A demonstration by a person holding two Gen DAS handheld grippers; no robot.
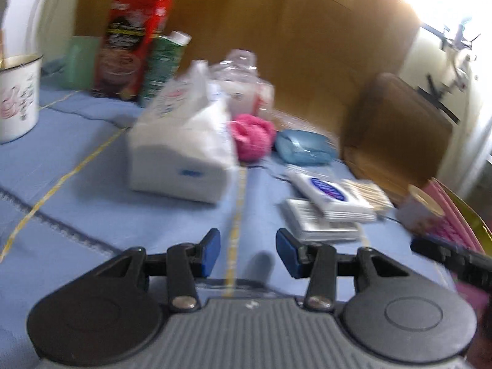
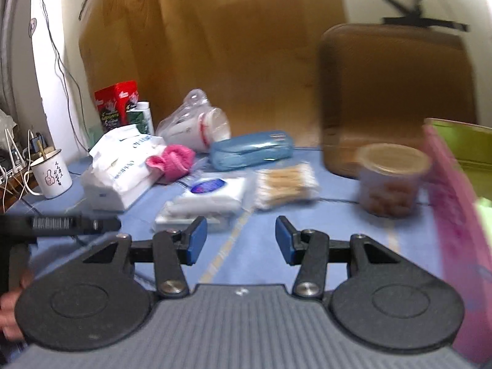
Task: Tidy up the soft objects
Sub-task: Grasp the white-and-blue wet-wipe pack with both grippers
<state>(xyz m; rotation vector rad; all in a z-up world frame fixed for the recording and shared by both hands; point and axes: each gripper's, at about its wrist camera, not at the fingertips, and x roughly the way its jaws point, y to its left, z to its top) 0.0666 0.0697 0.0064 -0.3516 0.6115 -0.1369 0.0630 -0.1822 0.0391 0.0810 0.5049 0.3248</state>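
- Over the near edge of the blue-cloth desk (image 2: 338, 224): left gripper (image 1: 248, 252) and right gripper (image 2: 241, 240), both spread wide and empty, probably staged for a first pick.
- Mid-desk: white soft tissue pack (image 1: 184, 150), fuzzy pink cloth ball (image 1: 252, 136), flat white wipes packet (image 2: 212, 193), apparently unsorted.
- Right edge: pink plastic basket (image 2: 455, 215), likely the drop target.

You have bare blue cloth (image 2: 246, 246) right ahead. Farther on, the wipes (image 2: 212, 196), swabs (image 2: 286, 187) and jar (image 2: 390, 178) block your way; the pink basket (image 2: 455, 215) walls your right.
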